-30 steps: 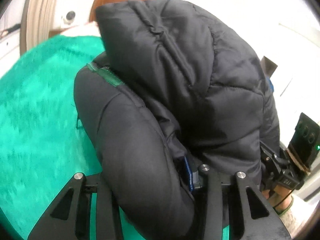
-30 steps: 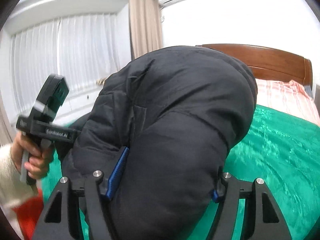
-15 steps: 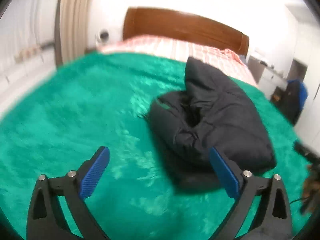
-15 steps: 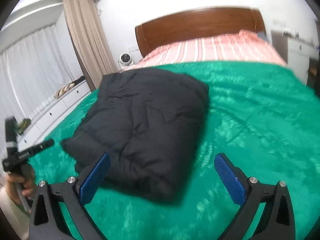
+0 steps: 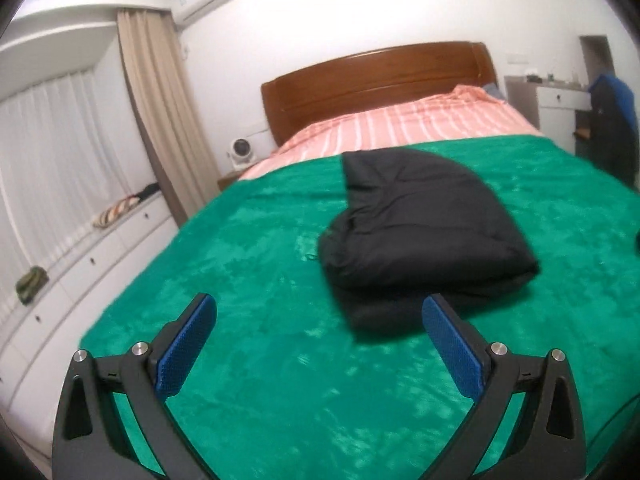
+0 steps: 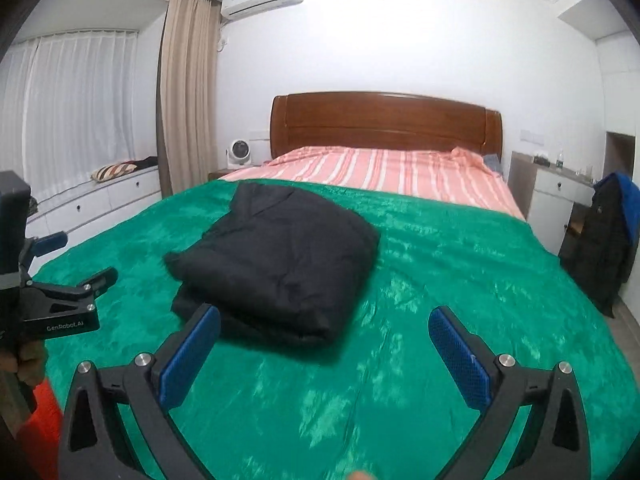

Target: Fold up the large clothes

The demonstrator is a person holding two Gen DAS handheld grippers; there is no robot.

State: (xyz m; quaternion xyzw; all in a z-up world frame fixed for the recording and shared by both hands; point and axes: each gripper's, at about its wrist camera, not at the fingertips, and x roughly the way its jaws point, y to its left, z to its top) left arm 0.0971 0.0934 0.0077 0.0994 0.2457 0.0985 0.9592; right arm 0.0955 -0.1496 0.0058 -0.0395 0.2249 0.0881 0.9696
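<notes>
I have the jacket [image 5: 424,236] lying folded in a thick black bundle on the green blanket [image 5: 260,360], around the middle of the bed. Both my claws are off it: the left claw [image 5: 318,344] and right claw [image 6: 324,350] stand wide apart, nothing between the pads. I judge the jacket puffy, soft and light, with a slick shell that springs open. If I tidy it, I'd take the near folded edge, biting deep through all layers, one claw at each corner.
</notes>
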